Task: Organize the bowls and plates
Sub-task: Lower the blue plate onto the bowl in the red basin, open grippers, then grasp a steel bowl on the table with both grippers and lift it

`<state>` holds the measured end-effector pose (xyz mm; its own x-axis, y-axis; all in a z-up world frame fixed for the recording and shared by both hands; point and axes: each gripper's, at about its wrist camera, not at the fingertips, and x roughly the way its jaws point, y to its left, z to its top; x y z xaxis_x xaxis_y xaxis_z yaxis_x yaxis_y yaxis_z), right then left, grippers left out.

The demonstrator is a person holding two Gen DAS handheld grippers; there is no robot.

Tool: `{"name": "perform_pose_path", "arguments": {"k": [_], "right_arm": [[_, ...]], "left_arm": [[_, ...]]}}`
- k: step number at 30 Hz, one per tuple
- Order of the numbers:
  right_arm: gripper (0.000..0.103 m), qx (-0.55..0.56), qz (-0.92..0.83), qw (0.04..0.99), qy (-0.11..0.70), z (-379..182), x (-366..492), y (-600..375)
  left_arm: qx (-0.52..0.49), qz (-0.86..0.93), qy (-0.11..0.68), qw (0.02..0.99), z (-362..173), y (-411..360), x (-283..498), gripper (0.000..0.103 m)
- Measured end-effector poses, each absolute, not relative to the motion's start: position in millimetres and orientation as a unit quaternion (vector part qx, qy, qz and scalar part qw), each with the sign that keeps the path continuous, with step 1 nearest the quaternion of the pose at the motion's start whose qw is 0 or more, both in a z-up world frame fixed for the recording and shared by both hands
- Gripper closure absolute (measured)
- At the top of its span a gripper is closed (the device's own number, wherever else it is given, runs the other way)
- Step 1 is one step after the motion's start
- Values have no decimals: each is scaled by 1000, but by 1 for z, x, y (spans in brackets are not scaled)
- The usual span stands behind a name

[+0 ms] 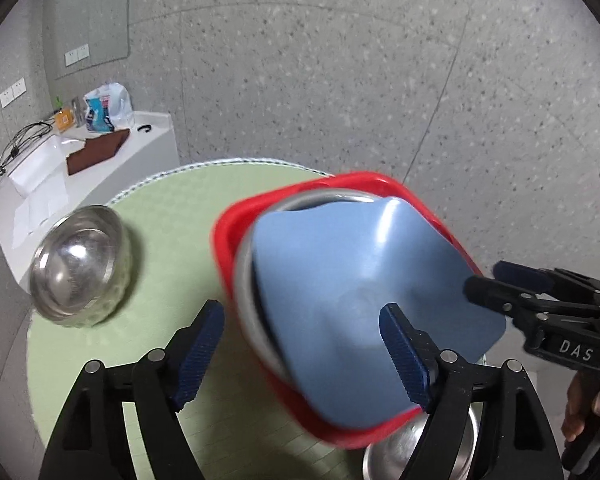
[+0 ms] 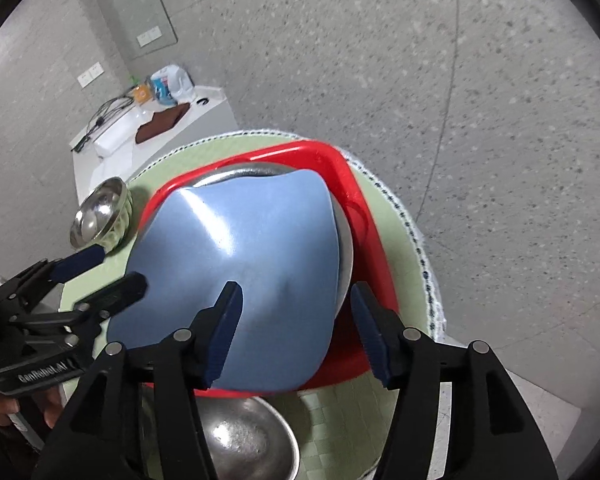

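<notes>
A blue plate (image 2: 236, 256) is seen tilted over a steel dish (image 2: 346, 248) inside the red tray (image 2: 348, 184) on the round desk (image 1: 172, 208); both the left claw (image 1: 302, 354) and the right claw (image 2: 296, 334) are held wide, gripping nothing; one steel bowl (image 1: 80, 260) is left at the far left, another steel bowl (image 2: 244, 440) near the tray's near edge; the sorting is judged partly done.

Bare indoor room, more lab or test space than home: speckled grey floor (image 1: 340, 60), wall sockets (image 1: 12, 92), glass panel (image 1: 88, 16). White side cabinet (image 1: 100, 176) carries cables, papers, a bag (no kitchen fittings visible). Round green-clothed table (image 1: 172, 216).
</notes>
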<state>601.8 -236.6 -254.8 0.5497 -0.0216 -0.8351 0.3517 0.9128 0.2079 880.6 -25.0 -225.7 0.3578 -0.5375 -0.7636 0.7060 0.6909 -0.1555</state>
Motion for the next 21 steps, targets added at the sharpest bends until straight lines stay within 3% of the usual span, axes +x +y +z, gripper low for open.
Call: {"name": "perform_pose_path", "arguments": {"k": [7,16,19,21], "right_arm": [[43,176,-108,870,447,-235,575,-177],[43,194,-99,850,479,-269,562,-80],[43,198,-108,844,487,-282,558,-59],[43,198,-114,841,490,-287,557,-49]], "left_arm": [[98,-359,405,835,-216,63,872,20],[120,-374,440,807,-249,142,848,19],[133,-391,446,794,-259,151,840,22],[142,-405,459,778,-266,148,839,30]]}}
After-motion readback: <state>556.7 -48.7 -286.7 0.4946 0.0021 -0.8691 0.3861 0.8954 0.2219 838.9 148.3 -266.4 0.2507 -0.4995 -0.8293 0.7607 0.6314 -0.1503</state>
